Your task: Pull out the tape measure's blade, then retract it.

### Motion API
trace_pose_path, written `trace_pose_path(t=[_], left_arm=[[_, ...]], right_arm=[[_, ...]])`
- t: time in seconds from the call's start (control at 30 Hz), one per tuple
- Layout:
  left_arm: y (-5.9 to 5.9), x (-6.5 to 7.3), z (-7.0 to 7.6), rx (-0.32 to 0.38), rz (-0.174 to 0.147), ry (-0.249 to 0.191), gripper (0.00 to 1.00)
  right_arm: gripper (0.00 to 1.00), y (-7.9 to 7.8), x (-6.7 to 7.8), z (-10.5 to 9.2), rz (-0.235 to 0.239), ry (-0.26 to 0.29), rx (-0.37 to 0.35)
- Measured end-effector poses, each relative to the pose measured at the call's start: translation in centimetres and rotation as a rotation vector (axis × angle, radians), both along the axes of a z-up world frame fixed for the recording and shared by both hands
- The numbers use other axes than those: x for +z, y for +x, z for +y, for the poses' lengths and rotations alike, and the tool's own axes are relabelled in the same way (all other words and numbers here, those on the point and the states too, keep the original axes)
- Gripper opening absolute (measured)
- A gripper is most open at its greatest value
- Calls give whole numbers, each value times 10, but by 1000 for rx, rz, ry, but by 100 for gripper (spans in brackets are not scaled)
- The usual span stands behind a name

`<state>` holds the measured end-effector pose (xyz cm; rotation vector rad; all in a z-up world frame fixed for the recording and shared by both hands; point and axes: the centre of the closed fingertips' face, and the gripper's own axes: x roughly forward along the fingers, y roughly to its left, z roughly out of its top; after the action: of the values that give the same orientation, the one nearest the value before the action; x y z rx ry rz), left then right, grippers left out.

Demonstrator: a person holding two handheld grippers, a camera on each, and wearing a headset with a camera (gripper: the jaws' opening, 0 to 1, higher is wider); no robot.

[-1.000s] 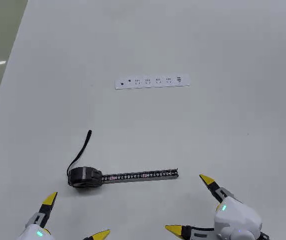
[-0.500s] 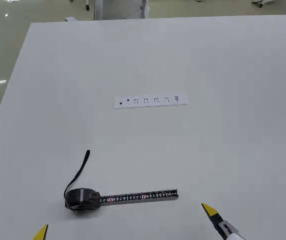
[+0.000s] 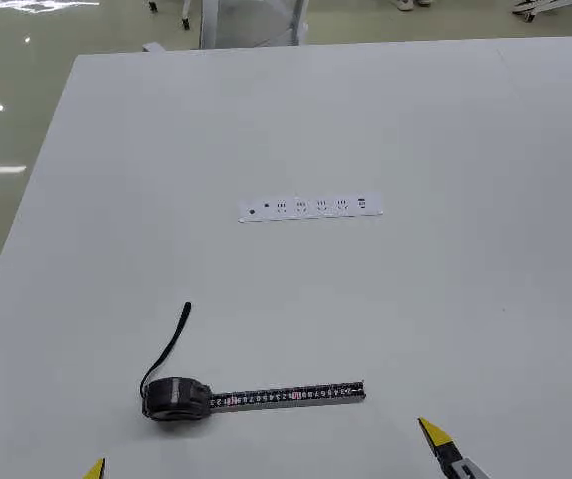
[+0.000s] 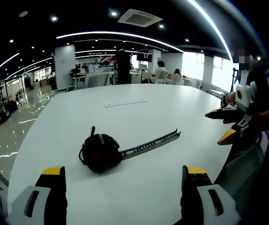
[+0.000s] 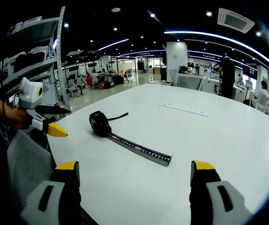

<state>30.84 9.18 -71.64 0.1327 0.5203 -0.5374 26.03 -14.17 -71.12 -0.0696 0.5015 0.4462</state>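
Observation:
A black tape measure point(image 3: 176, 397) lies on the white table point(image 3: 365, 120) with its blade point(image 3: 287, 395) drawn out to the right and a wrist strap point(image 3: 169, 344) trailing away from it. The case point(image 4: 100, 152) sits just ahead of my left gripper point(image 4: 124, 180), which is open and holds nothing. My right gripper point(image 5: 136, 176) is open too, and the blade's tip point(image 5: 165, 161) lies between and beyond its jaws. In the head view one yellow fingertip point(image 3: 94, 469) shows at bottom left and another fingertip point(image 3: 433, 435) at bottom right.
A white power strip point(image 3: 310, 207) lies flat at mid-table, beyond the tape measure. The table's left edge point(image 3: 26, 190) drops to a shiny floor. Chair legs point(image 3: 251, 20) stand past the far edge. People stand far off in the office.
The head camera has tilted up, so everything sits lower in view and the grippers have nearly left the frame. The tape measure and its blade lie as before.

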Motion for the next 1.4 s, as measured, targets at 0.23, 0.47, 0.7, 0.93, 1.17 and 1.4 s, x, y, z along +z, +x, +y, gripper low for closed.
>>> trace_pose_path(t=[0.23, 0.47, 0.7, 0.93, 1.17, 1.4], left_arm=[[0, -2, 3, 31, 12, -19, 100], [1, -1, 4, 45, 4, -11, 100], [3, -5, 5, 55, 0, -11, 100], [10, -3, 0, 71, -6, -11, 100], [21, -2, -5, 83, -29, -2, 100], [28, -6, -3, 110, -34, 9, 100]], right_arm=[[100, -1, 1, -3, -5, -1, -15], [100, -4, 1, -4, 0, -5, -13], [100, -2, 1, -3, 2, -17, 17], [99, 3, 2, -2, 7, -11, 64], [97, 9, -1, -4, 2, -24, 142], [92, 20, 2, -12, -20, -47, 216]])
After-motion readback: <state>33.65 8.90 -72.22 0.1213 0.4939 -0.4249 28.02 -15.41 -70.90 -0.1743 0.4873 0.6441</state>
